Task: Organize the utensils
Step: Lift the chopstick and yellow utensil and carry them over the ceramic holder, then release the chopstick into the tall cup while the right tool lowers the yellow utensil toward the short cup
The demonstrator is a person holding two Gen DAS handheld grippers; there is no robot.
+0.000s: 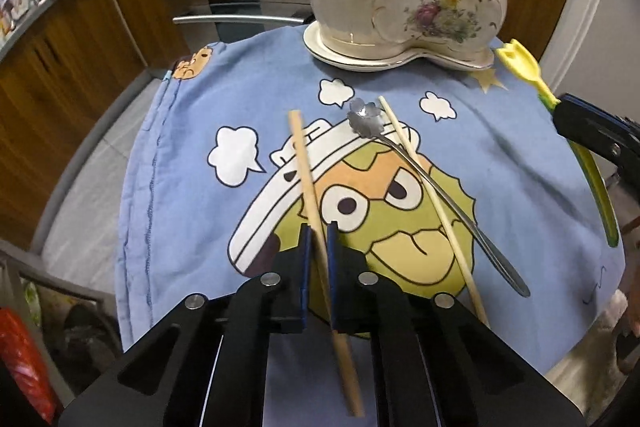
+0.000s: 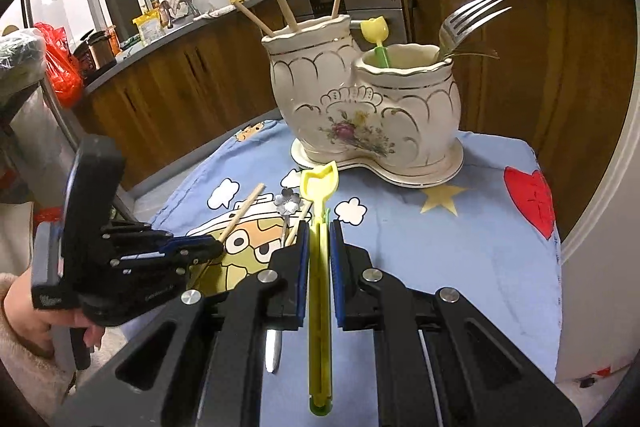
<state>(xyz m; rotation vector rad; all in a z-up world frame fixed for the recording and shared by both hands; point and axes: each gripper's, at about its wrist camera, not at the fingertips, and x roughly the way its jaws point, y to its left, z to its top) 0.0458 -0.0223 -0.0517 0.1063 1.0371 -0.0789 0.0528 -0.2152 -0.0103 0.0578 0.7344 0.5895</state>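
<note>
Left gripper (image 1: 318,227) clamped one chopstick (image 1: 308,183); its lower end was hidden. Right gripper (image 2: 319,225) clamped a yellow-green spoon (image 2: 320,267).

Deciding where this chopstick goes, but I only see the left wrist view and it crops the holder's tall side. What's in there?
Observer: Three wooden chopsticks stand in the taller compartment of the cream ceramic holder.
Operator: And the lower compartment, besides the fork?
Observer: A yellow tulip-topped plastic pick stands beside the metal fork.
Operator: What are the right tongs doing?
Observer: The right tongs are shut on the stem of a yellow shovel-shaped plastic pick.
</note>
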